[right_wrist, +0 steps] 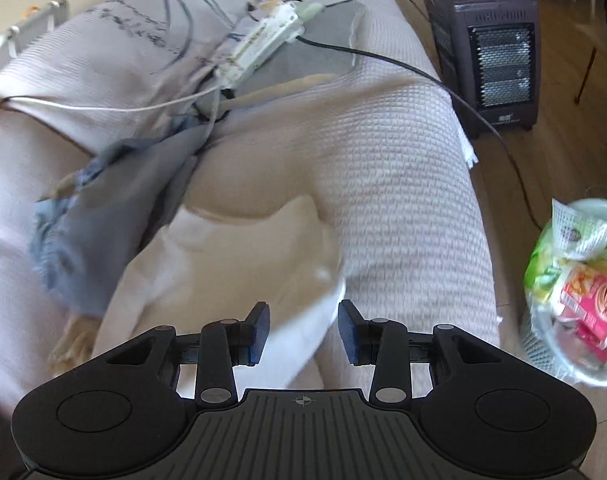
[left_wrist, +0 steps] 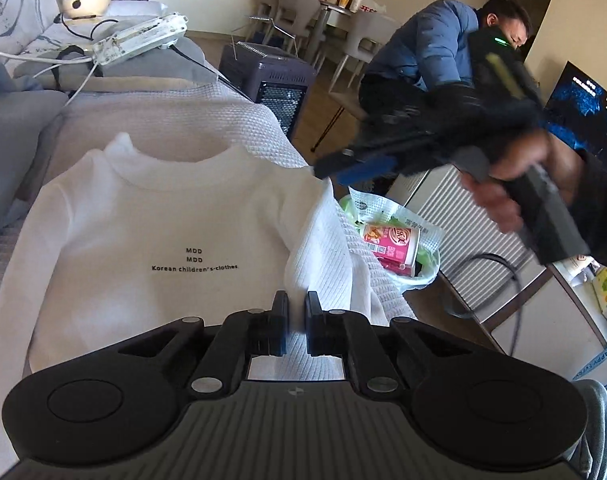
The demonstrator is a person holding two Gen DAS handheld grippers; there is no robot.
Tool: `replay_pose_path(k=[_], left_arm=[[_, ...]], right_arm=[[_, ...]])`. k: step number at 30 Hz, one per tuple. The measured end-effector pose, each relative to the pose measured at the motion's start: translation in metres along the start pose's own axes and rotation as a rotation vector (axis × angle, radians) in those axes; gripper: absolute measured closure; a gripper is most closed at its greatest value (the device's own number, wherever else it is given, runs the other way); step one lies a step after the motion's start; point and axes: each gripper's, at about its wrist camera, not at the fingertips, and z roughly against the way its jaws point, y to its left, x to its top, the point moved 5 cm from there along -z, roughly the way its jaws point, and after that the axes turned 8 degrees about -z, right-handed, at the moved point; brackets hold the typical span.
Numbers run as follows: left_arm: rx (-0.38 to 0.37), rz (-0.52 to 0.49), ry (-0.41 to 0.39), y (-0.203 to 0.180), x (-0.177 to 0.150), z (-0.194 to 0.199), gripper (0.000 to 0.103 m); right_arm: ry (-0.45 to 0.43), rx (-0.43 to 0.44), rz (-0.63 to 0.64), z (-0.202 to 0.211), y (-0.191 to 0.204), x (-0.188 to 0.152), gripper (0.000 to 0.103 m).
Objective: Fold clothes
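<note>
Shirt: white shirt (left_wrist: 151, 224) lies face-up on sofa (right_wrist: 403, 184), ready for folding.
Left gripper (left_wrist: 296, 304): nearly closed, apparently pinching hem.
Right gripper (right_wrist: 304, 322): agape, empty.

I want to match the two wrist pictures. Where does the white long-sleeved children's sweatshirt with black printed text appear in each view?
Left wrist view: the white long-sleeved children's sweatshirt fills the centre-left, lying front up and collar away, just beyond the left gripper.
Right wrist view: the sweatshirt, blurred, lies at lower centre, just beyond the right gripper.
Shared landmark: the dark grey box-shaped heater with a mesh front.
</note>
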Motion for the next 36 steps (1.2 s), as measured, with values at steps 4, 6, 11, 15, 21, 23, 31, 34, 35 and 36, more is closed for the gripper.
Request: replay_pose_path(k=[4,6,11,15,21,23,31,34,35,36], left_arm=[[0.002,-0.015,-0.003,0.007,-0.002,0.001,0.096],[0.004,-0.025,-0.005,0.011,-0.003,0.002,0.096],[0.022,-0.018,-0.011,0.021,-0.009,0.0,0.096],[0.07,0.046,0.02,0.04,-0.021,-0.008,0.096],[0.071,0.104,0.062,0.06,-0.041,-0.008,0.091],[0.08,0.107,0.042,0.062,-0.037,0.001,0.088],[0.084,0.113,-0.072,0.062,0.006,0.029,0.068],[0.112,0.103,-0.021,0.059,0.028,0.011,0.067],[0.109,0.094,-0.013,0.057,0.035,0.003,0.067],[0.106,0.087,-0.004,0.055,0.043,-0.006,0.067]], right_arm=[[0.061,-0.155,0.07,-0.027,0.012,0.003,0.088],[0.056,-0.182,0.098,-0.031,0.022,0.004,0.096],[-0.002,-0.205,0.238,-0.035,0.075,0.013,0.097],[0.044,-0.219,0.288,-0.074,0.103,0.008,0.097],[0.088,-0.183,0.297,-0.105,0.1,-0.006,0.083],[0.071,-0.145,0.32,-0.089,0.099,-0.006,0.073],[-0.018,-0.099,0.528,0.018,0.06,-0.034,0.057],[0.007,-0.145,0.612,0.027,0.037,-0.063,0.057],[0.016,-0.154,0.629,0.026,0.031,-0.071,0.057],[0.019,-0.149,0.64,0.024,0.026,-0.079,0.057]])
